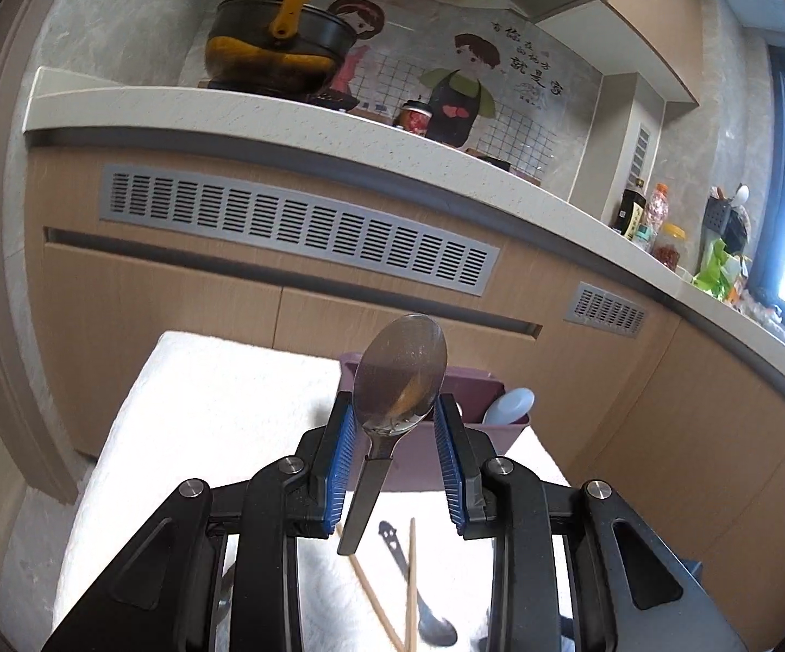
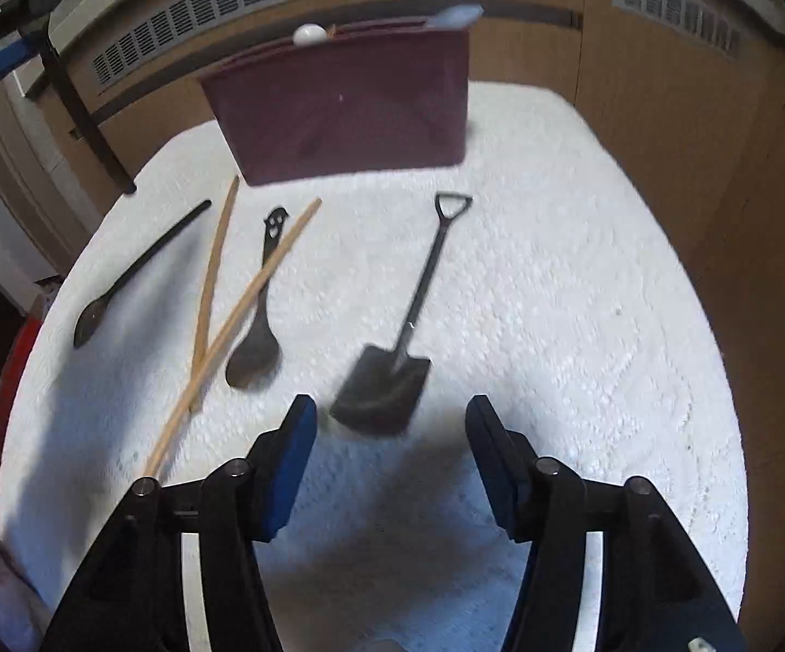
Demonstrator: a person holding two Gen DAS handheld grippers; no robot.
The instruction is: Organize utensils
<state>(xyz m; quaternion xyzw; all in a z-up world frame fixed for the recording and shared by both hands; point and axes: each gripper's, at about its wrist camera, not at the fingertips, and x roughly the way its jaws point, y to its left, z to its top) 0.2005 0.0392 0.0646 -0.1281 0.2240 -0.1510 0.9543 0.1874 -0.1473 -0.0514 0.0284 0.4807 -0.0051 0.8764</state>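
We're in a kitchen, wood cabinets with vent grilles behind a table (image 2: 582, 293) under a bumpy white cloth. The maroon utensil holder (image 2: 349, 108) sits at its far edge. Our left gripper (image 1: 395, 424) pinches a metal spoon (image 1: 400, 375), bowl up, above the holder. Our right gripper (image 2: 392, 424) hangs spread and empty, the little shovel spoon (image 2: 392, 375) just ahead of its jaws

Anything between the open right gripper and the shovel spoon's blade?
Nothing visible. The right gripper is open just above the shovel spoon, its blade lying on bare white cloth. Chopsticks lie to the left, clear.
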